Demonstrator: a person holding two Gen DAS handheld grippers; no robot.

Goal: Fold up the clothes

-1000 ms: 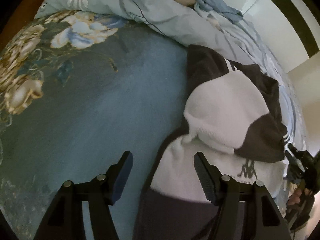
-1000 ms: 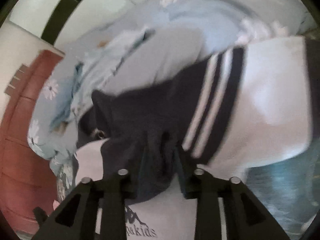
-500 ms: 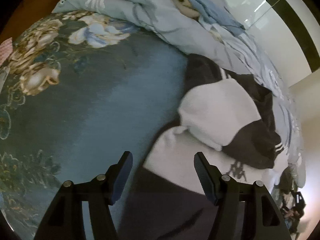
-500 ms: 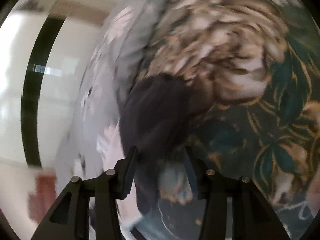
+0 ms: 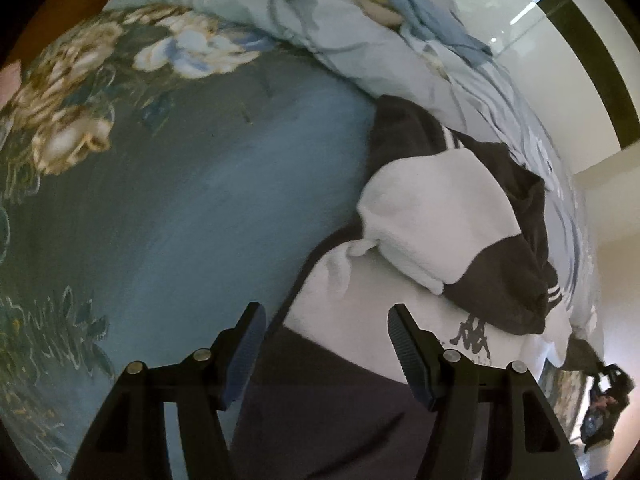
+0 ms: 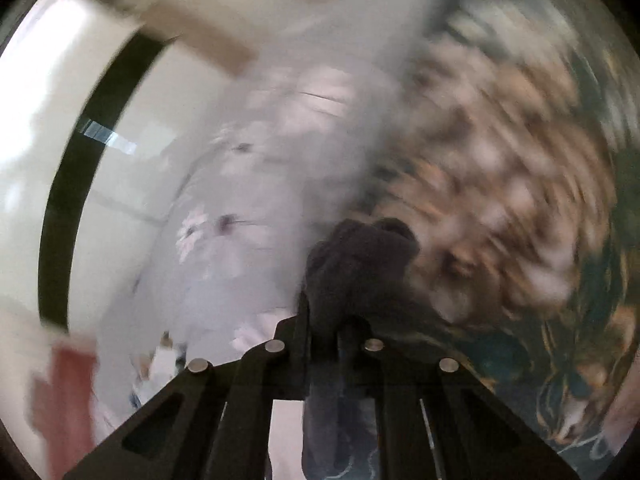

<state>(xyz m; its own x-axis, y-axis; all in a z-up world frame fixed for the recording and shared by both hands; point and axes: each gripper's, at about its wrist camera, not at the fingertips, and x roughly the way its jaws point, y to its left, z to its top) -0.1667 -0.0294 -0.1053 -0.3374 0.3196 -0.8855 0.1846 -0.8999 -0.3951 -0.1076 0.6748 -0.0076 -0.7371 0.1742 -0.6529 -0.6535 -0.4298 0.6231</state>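
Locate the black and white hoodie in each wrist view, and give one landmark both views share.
Left wrist: the hoodie lies right of centre on the bed, ahead of the open left gripper.
Right wrist: only a dark fold of it shows at lower centre, pinched in the right gripper.
Shared landmark: the floral bedspread.

Fleecy cloth hoodie (image 5: pixel 436 204), matt bedspread (image 5: pixel 192 208)
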